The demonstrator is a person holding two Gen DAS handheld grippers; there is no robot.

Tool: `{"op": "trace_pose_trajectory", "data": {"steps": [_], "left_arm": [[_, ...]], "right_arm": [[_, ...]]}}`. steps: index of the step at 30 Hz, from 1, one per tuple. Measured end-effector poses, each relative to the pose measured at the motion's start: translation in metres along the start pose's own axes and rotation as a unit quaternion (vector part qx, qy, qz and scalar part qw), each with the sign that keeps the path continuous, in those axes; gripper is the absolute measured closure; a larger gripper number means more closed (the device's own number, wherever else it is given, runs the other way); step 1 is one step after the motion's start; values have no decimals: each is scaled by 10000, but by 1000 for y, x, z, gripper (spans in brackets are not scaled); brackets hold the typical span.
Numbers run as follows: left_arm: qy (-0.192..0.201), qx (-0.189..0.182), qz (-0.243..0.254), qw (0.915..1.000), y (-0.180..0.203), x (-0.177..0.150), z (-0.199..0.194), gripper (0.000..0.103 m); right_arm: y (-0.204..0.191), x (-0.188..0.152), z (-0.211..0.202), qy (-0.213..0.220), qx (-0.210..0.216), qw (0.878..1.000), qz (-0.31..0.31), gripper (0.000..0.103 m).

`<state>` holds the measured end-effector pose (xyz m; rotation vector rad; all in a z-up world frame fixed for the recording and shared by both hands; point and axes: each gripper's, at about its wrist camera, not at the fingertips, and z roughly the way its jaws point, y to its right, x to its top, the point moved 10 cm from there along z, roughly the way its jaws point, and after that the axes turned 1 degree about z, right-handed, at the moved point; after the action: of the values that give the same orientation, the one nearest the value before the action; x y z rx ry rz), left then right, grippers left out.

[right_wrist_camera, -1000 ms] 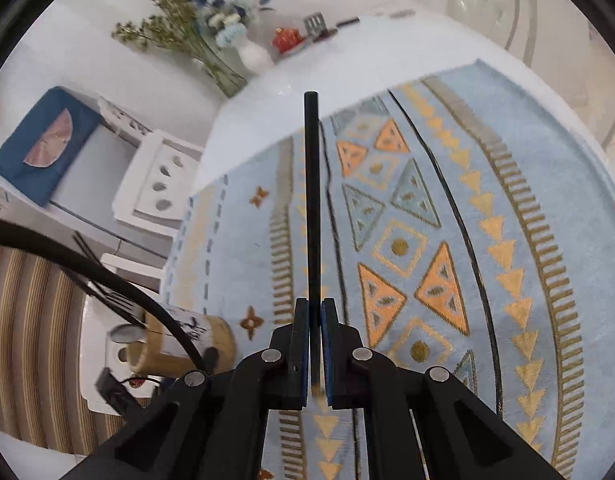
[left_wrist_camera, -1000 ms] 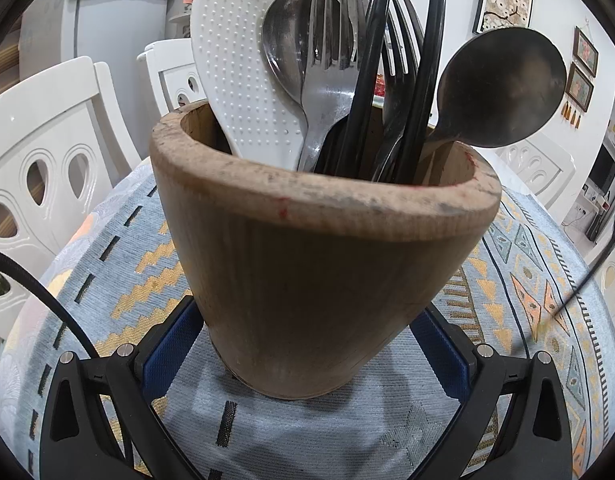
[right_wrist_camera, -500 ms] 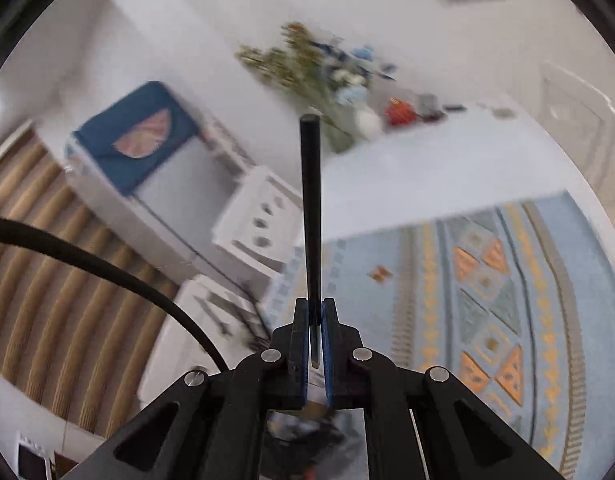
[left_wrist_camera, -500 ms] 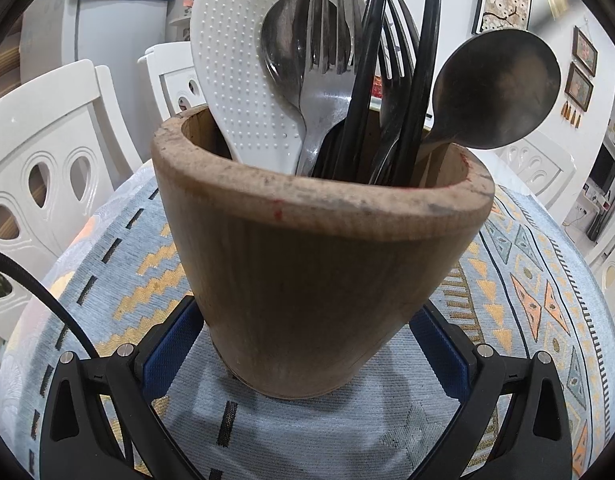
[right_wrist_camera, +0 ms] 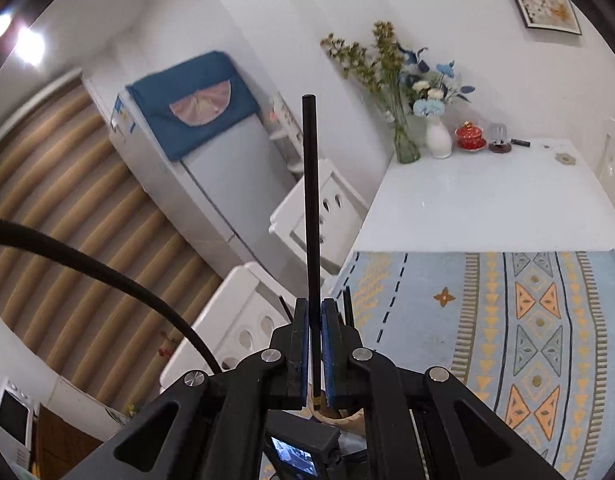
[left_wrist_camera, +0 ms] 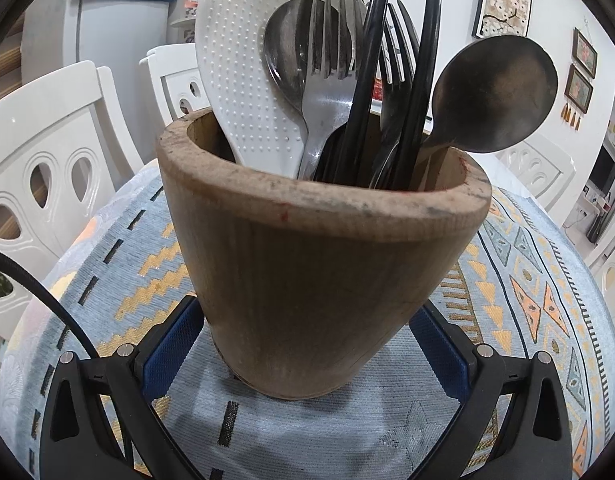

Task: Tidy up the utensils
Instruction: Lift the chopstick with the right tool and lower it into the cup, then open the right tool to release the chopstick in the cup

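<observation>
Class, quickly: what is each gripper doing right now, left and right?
Left gripper: closed around the base of the wooden cup, fingers on either side.
Right gripper: shut on a thin black chopstick.

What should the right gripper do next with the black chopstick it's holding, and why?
Probably lower the black chopstick tip-first into the wooden utensil holder. The right gripper has its jaws shut on the stick, with the holder's rim just visible beneath it. The left gripper braces the holder's base, and other black chopsticks already stand inside.
</observation>
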<state>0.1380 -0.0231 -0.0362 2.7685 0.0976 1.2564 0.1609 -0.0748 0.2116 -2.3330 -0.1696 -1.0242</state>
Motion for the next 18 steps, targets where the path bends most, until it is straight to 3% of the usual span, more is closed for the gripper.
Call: {"op": "trace_pose_trajectory", "data": {"steps": [14, 18], "left_arm": [[52, -35, -1, 10000, 1, 0, -6, 2], [54, -38, -6, 10000, 2, -1, -6, 2]], "right_arm": [[1, -35, 54, -525, -790, 9922, -812, 98], [1, -42, 65, -765, -803, 9900, -867, 98]]}}
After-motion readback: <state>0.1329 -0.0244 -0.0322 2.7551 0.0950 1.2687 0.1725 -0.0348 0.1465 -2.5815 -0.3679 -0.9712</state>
